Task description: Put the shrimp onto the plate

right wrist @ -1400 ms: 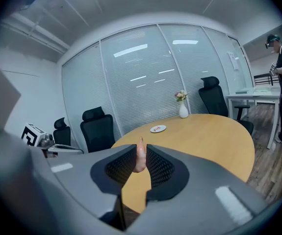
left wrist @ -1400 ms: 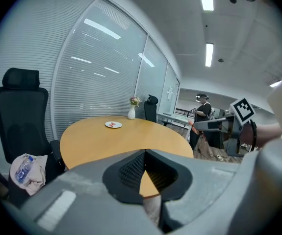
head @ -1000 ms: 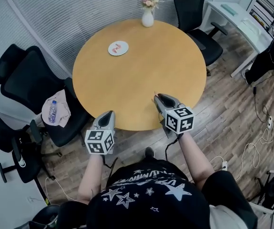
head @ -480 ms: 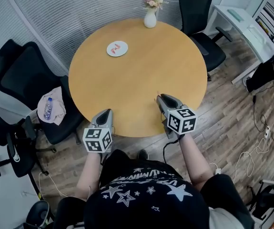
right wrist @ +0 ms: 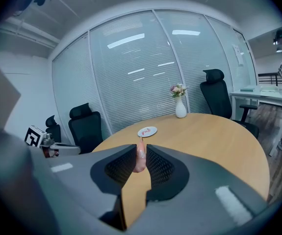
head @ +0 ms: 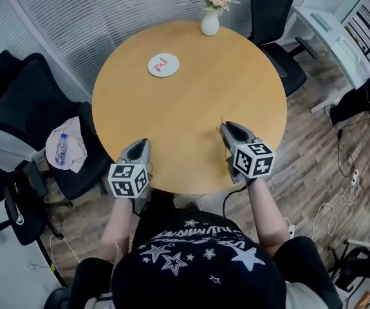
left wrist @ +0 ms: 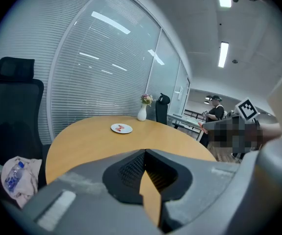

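**Clerk:** Moved since the prior frame: little. The right gripper (head: 227,127) has drifted slightly right along the near edge of the surface (head: 191,102). The left gripper (head: 143,144) has barely shifted. The plate (head: 163,65) is unmoved, far left.

**Checker:** Jaws, right?

**Clerk:** Narrow, pinched on one pink shrimp (right wrist: 140,156), which stands upright between the pads. It is carried over the near edge, well apart from the plate.

**Checker:** Jaws, left?

**Clerk:** Tips together, nothing between them. Idle.

**Checker:** Step in hand?

**Clerk:** By my reading, carry: the shrimp is gripped but not yet delivered. The next move calls for a long reach forward and left across the surface. The tips should come down low over the plate before the jaws part, so the shrimp lands inside the rim and not beside it. The vase (head: 210,23) stands off that path.

**Checker:** Items hard to make out?

**Clerk:** Three.
- The plate carries small red pieces (head: 162,64), probably shrimp, but their count and kind are too small to settle.
- The held shrimp does not show in the head view. In the right gripper view its lower end is sunk between the pads.
- How firm the pinch is cannot be told.
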The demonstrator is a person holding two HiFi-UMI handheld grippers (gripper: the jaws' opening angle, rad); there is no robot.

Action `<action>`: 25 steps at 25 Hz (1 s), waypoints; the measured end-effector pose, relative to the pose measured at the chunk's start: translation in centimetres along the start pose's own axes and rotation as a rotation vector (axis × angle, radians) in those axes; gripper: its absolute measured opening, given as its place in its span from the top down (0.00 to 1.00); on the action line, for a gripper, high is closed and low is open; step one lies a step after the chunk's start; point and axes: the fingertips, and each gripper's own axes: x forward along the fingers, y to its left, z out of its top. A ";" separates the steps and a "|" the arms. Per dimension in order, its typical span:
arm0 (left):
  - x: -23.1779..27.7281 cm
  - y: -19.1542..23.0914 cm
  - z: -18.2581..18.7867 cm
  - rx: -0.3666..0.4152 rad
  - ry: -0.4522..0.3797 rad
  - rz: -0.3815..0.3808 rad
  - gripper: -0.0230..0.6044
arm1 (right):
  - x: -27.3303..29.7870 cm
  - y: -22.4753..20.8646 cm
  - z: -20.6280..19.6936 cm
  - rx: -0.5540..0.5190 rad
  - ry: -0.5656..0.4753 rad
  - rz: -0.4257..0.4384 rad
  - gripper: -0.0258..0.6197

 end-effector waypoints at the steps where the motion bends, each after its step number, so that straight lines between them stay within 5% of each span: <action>1: 0.4 0.5 0.5 0.006 -0.001 -0.011 0.96 | 0.5 -0.2 0.7 -0.001 -0.004 -0.010 0.86; 25: 9.9 14.8 10.2 -0.010 -0.044 -0.073 0.96 | 20.2 1.4 7.4 0.002 0.051 -0.042 0.86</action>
